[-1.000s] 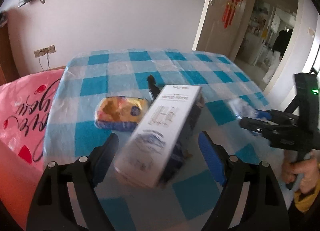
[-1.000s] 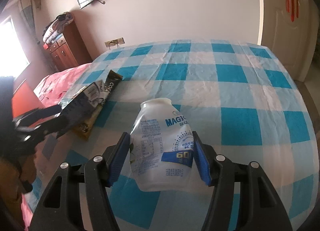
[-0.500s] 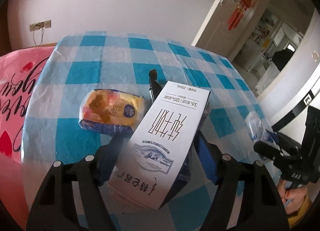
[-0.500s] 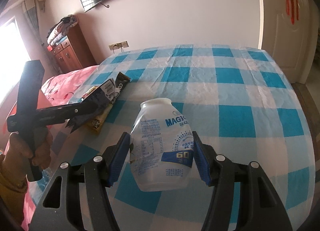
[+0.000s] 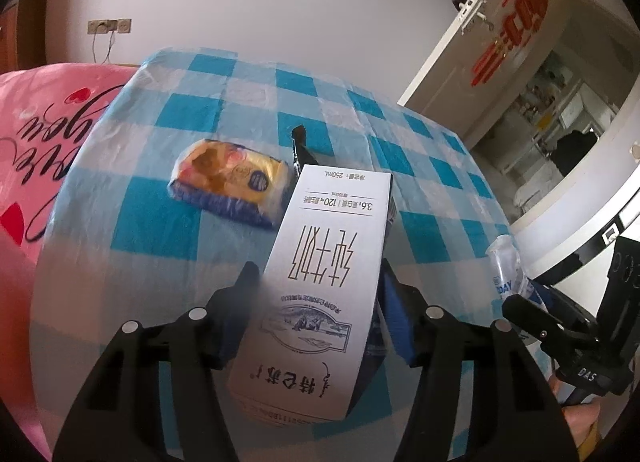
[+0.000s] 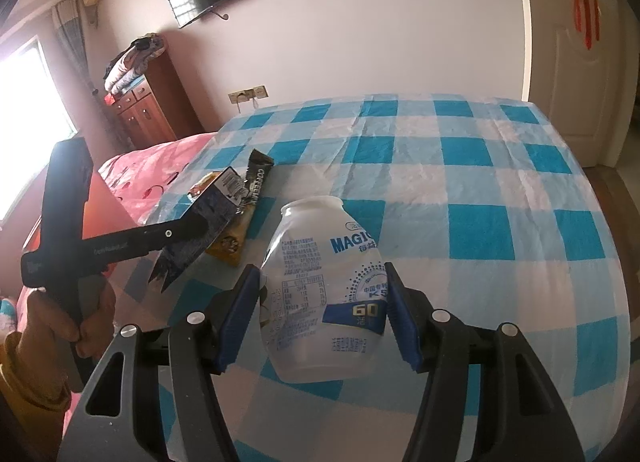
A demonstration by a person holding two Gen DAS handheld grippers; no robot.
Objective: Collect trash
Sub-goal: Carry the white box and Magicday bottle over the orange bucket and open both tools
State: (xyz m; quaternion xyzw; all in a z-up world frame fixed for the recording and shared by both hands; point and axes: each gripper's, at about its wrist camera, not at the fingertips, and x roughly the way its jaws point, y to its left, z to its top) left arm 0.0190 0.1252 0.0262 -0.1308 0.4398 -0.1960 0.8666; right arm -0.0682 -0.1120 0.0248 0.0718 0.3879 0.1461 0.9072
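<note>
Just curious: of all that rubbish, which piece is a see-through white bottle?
The plastic drink bottle with blue lettering, clamped in the right tool; the rest are a carton and wrappers.

The carton (image 5: 320,286) carries upside-down print: "250mL", "3.6" and "120", above large Chinese characters. The bottle (image 6: 324,290) reads "MAGIC", "K5" and "60" on a blue band. The dark wrapper (image 6: 252,190) reads "COFFEE". The right gripper's body (image 5: 588,376) is marked "DAS". The pink cover (image 5: 44,130) shows cursive "you".
</note>
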